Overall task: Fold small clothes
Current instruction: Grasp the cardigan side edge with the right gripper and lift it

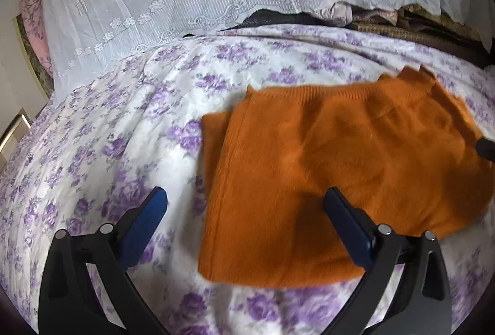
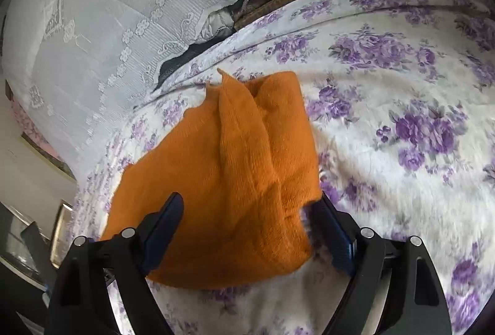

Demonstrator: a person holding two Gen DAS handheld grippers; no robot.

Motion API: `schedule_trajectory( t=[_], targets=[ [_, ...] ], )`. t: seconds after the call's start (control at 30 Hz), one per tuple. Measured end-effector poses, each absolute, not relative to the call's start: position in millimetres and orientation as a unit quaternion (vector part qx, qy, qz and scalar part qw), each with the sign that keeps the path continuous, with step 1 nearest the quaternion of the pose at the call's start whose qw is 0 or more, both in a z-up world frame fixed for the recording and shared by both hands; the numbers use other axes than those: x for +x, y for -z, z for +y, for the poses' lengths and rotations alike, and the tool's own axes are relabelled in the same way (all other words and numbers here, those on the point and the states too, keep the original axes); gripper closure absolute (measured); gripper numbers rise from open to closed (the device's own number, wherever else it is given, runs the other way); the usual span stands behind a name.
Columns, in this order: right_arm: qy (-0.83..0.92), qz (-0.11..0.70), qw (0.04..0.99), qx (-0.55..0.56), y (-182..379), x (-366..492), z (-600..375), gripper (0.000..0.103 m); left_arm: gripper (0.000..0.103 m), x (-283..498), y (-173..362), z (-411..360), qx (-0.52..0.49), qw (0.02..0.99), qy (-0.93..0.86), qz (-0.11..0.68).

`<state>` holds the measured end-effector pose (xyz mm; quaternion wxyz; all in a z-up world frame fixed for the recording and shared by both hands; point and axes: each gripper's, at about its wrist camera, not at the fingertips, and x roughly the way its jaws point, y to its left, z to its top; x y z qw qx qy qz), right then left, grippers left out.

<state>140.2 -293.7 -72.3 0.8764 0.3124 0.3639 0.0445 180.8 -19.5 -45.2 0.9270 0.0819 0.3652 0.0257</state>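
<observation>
- Two grippers are spread wide over one orange knit garment (image 1: 324, 155) that lies partly folded on the bed (image 1: 123, 124); neither holds anything.
- Left wrist view: the left gripper (image 1: 247, 199) has its fingers (image 1: 145, 220) fully apart, one over the floral sheet, the other over the garment's near part. Between them sits the garment's left edge and near-left corner. Judged step: taking an edge for the next fold. Lower the gripper until that edge lies between the pads, then close on all layers, not only the top one.
- Same view: the knit is fuzzy and thick, lying in at least two layers with a straight folded left side; a dark part intrudes at the far right, likely the other gripper.
- Right wrist view: the right gripper (image 2: 250, 208) also has its fingers (image 2: 162, 229) wide apart, with the garment (image 2: 229, 180) between them but not pinched. A raised ridge runs along the cloth toward a pointed far end. Flatten that ridge before folding, and move both hands together to keep edges aligned.
</observation>
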Motion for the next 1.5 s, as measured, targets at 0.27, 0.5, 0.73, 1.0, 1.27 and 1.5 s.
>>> schedule_trajectory(
  t=[0.27,0.5,0.73,1.0,1.27,1.5],
  targets=[
    [-0.051,0.356,0.881,0.309,72,150,-294,0.018,0.004,200,50,-67,0.111,0.919,0.006,0.378],
    [-0.051,0.343,0.864,0.366,81,164,-313,0.053,0.004,203,59,-67,0.112,0.915,0.006,0.388],
    [-0.095,0.329,0.84,0.421,88,165,-320,0.058,0.004,201,59,-66,0.11,0.916,0.005,0.387],
    [-0.074,0.331,0.842,0.419,93,168,-320,0.075,0.004,202,59,-65,0.112,0.916,0.0,0.386],
    [-0.047,0.316,0.891,0.323,66,161,-298,0.079,0.004,198,34,-29,0.065,0.929,-0.018,0.363],
    [-0.028,0.308,0.908,0.282,46,156,-283,0.081,0.004,203,28,27,0.105,0.929,-0.071,0.348]
  ],
)
